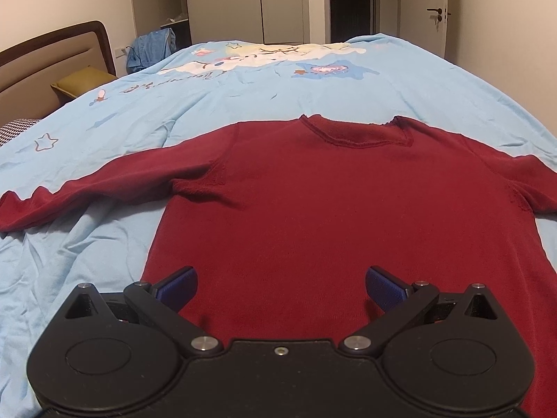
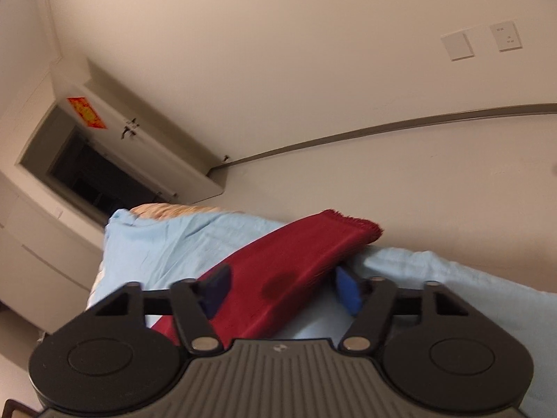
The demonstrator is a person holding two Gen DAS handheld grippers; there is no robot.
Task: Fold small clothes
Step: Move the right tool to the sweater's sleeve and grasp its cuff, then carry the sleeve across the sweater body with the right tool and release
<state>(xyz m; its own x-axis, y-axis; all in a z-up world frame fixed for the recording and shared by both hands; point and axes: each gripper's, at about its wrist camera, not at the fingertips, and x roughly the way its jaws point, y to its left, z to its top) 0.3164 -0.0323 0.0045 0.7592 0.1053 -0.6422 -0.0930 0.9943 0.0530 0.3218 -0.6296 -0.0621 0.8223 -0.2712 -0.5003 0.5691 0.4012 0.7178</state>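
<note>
Nearest the left wrist cam, black left gripper [image 1: 281,287] w/ blue ribbed pads [image 1: 177,287] hangs over the lower part of a dark red long-sleeve knit sweater [image 1: 296,209]; jaws spread wide, nothing between them. Sweater lies flat, neckline away from cam, on a light blue cartoon-print bedsheet [image 1: 243,104]. One sleeve [image 1: 87,191] stretches out to the frame's left side, the other runs off the right edge. Beyond the sweater: printed figures on the sheet, then a brown-framed padded headboard [image 1: 52,55] and an olive pillow [image 1: 83,82] at far left, blue cloth heap [image 1: 149,48] by the white wardrobe [image 1: 243,0], white door [image 1: 423,7] w/ a red ornament at top right.

Right wrist cam is tilted & slightly blurred. Black right gripper [image 2: 282,291] also spread apart, blue pads [image 2: 350,291] either side of the sweater's sleeve [image 2: 296,261] near the cuff; not pinching it, though contact w/ the pads can't be told. Sleeve lies over the sheet's edge [image 2: 167,244]. Behind: beige wall, door w/ a red sticker [image 2: 87,113], wall sockets [image 2: 504,36].
</note>
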